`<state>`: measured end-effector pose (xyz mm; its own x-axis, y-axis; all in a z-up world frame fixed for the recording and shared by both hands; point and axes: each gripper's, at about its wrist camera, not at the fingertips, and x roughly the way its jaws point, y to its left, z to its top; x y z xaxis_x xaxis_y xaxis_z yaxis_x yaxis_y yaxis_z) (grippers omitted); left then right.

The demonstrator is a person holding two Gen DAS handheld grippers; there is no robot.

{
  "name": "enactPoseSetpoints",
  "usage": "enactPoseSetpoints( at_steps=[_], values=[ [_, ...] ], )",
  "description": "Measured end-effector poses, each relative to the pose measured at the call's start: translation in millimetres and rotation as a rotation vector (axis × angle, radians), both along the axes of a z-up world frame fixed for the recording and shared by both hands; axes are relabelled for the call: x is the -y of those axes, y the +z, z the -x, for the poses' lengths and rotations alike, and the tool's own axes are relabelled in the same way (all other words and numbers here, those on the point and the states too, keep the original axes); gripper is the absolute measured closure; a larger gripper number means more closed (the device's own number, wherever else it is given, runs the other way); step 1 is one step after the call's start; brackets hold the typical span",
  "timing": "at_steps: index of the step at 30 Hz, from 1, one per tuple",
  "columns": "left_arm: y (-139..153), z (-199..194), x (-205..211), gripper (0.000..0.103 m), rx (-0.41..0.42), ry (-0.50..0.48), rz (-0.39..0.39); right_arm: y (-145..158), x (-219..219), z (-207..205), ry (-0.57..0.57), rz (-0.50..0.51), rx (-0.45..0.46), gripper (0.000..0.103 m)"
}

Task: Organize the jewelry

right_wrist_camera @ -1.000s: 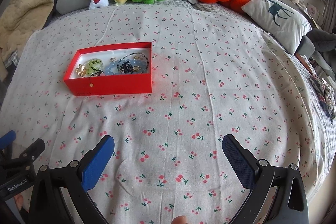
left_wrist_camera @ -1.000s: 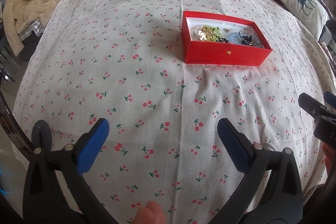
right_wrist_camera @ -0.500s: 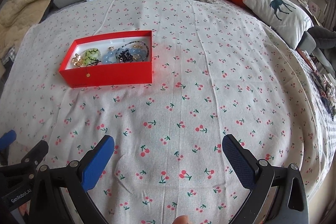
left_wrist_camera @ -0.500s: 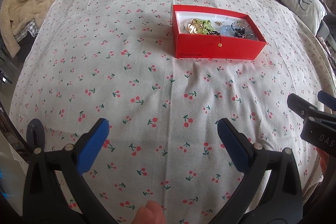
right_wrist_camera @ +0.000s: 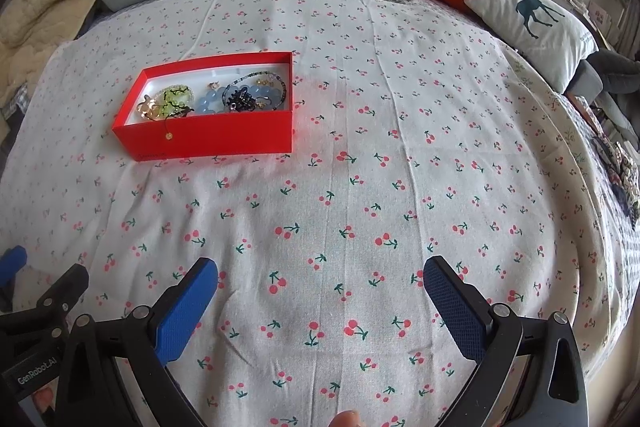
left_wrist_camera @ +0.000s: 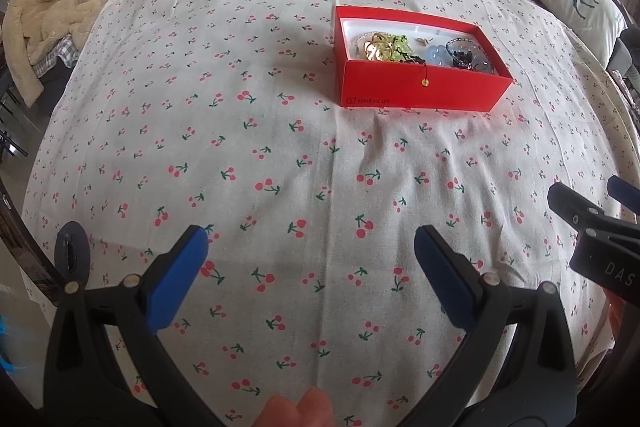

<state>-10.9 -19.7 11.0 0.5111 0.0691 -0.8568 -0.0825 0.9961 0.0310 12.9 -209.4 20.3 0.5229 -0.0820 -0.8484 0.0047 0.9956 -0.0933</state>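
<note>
Your left gripper (left_wrist_camera: 308, 259) and right gripper (right_wrist_camera: 320, 287) both stand spread wide and hold nothing, hovering low over the cherry-print bedspread (right_wrist_camera: 360, 187) at the near side of the bed. Over the last second the red box (right_wrist_camera: 208, 135) has climbed slightly and drifted in both wrist views while the bare cloth in front of it kept its look, so you have shifted your aim a little but not closed on anything. The box sits well apart from both grippers, to the right of centre for your left one (left_wrist_camera: 420, 83) and to the left for your right one. The jewelry (right_wrist_camera: 216, 99) already lies heaped inside: a gold and green piece, pale blue beads, a dark bead string. One thin cord with a small gold bead (left_wrist_camera: 426, 81) hangs over the front wall, and tucking it in looks like what is left
</note>
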Motion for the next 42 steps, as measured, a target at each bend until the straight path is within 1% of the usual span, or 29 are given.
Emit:
enactPoseSetpoints(
  at_steps=[7, 13, 17, 29, 42],
  values=[
    [2.1, 0.5, -1.6, 0.001, 0.003, 0.008, 0.017, -0.4, 0.9, 0.7, -0.006, 0.005, 0.003, 0.000],
    [2.7, 1.7, 1.2, 0.001, -0.003, -0.007, 0.012, -0.9, 1.2, 0.6, -0.012, 0.011, 0.001, 0.000],
    [3.0, 2.7, 5.3, 0.001, -0.004, -0.018, -0.008, -1.9, -0.1, 1.4, -0.011, 0.016, -0.001, 0.000],
    [2.8, 3.8, 6.7, 0.001, -0.005, -0.008, -0.024, -3.0, -0.9, 2.1, -0.012, 0.019, -0.003, 0.000],
    [-4.9, -1.3, 5.0, 0.001, -0.029, 0.004, -0.012, -7.1, -1.4, -0.6, -0.021, 0.022, -0.003, 0.000]
  ],
)
